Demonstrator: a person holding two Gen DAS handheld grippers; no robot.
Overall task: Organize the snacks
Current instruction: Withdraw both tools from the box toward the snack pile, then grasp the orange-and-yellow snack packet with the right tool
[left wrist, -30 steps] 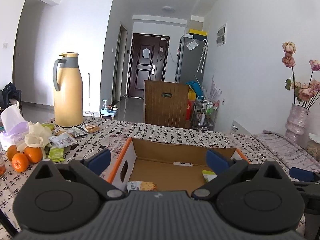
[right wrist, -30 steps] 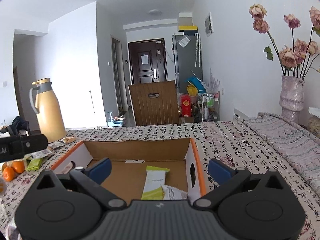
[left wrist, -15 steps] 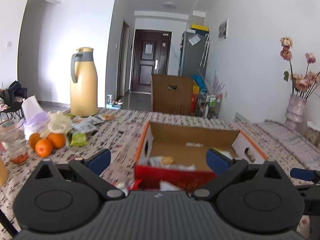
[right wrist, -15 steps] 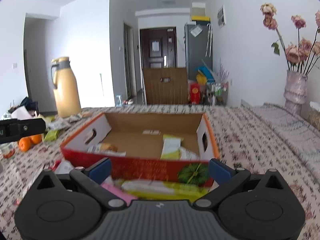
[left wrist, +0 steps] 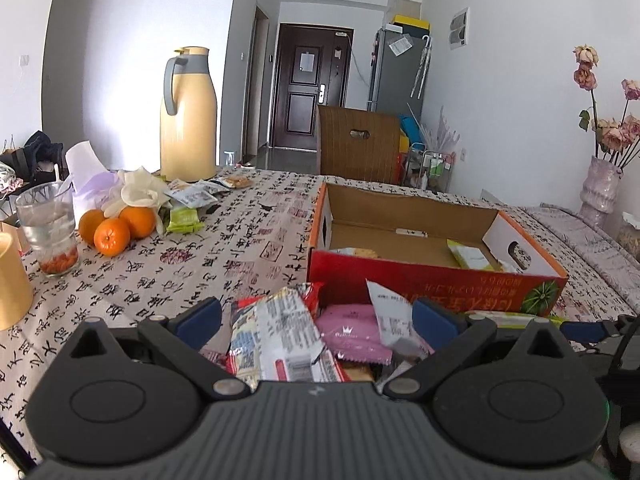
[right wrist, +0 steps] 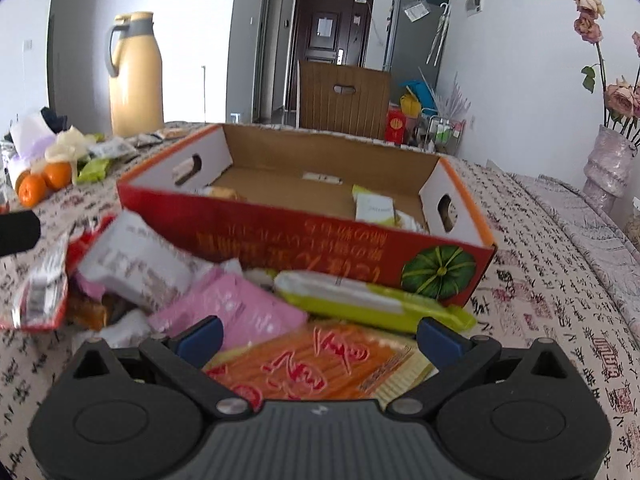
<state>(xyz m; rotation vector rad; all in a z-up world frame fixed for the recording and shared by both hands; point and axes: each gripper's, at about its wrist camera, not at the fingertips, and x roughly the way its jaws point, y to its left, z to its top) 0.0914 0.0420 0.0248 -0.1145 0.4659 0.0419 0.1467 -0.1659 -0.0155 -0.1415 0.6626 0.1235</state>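
A table (left wrist: pixel 256 248) covered in a calligraphy-print cloth carried an open cardboard box (left wrist: pixel 432 276), a heap of snack packets (right wrist: pixel 224 304) just in front of it, and, off to the left, oranges (left wrist: pixel 116 228), a glass (left wrist: pixel 50 232), a thermos jug (left wrist: pixel 188 116) and more packets (left wrist: pixel 192 198).

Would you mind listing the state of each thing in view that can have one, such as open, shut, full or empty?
Left gripper: open, holding nothing.
Right gripper: open, holding nothing.
Cardboard box: open at the top, upright, a few packets inside, mostly bare floor.
Snack pile: loose on the table, outside the box.
Thermos: upright, lid on.
Glass: upright, partly filled.
Front door: shut.
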